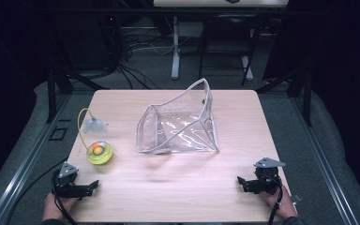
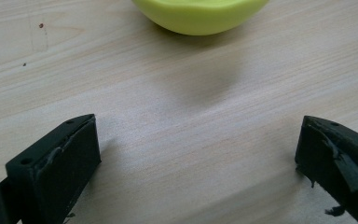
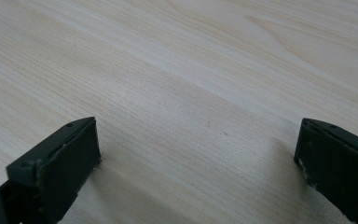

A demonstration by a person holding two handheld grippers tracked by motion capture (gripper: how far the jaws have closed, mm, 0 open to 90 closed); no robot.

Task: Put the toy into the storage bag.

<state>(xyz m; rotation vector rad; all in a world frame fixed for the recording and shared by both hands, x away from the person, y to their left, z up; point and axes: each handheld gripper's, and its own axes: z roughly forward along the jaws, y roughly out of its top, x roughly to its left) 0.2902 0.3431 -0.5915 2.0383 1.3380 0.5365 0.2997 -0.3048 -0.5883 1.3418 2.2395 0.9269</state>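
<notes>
near the table's left edge, the yellow-green bowl (image 1: 99,153) sits upright, mouth up; both claws gape empty.

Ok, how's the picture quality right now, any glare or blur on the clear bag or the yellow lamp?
High view: table lit, surroundings dark, glare streaks on the clear bag. Left gripper view: yellow lamp base soft, cut off at top, shadow beneath. Right gripper view: wood grain softens farther off.
</notes>
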